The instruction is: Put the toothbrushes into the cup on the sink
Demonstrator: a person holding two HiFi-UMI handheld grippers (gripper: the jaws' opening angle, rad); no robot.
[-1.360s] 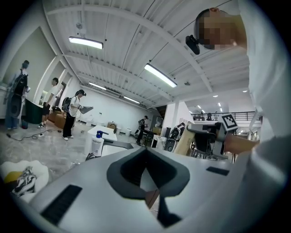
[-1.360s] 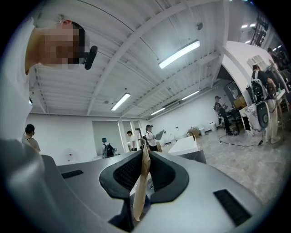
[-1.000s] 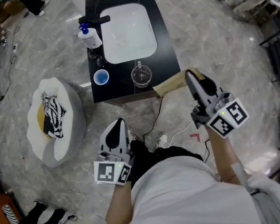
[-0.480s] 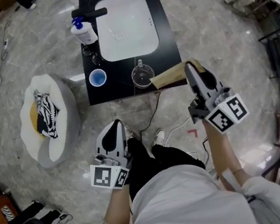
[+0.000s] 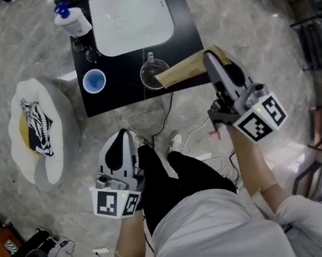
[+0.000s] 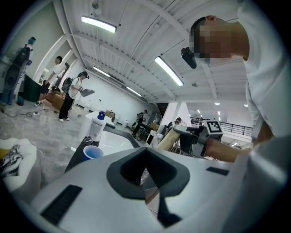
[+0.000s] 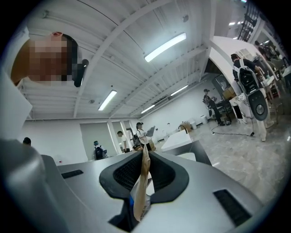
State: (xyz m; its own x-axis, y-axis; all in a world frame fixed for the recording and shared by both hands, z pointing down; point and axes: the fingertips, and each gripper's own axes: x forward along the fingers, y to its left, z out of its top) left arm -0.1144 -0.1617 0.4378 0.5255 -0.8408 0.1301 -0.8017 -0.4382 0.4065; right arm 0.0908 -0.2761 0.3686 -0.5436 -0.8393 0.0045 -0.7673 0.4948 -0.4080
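My right tool [image 7: 144,157] is clamped on a tan paper packet [image 5: 183,70], presumably the toothbrushes. In the head view the packet's far end reaches over the counter [image 5: 186,36] edge, with the glass cup [image 5: 154,74] just beside it at 9 o'clock. My left tool [image 6: 145,157] is closed and empty. Judgement: nothing in the cup yet, so unpacking and insertion remain.

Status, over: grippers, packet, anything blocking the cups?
Right gripper shut on tan packet, tip near glass cup. Left gripper shut, empty. Nothing blocking the cup.
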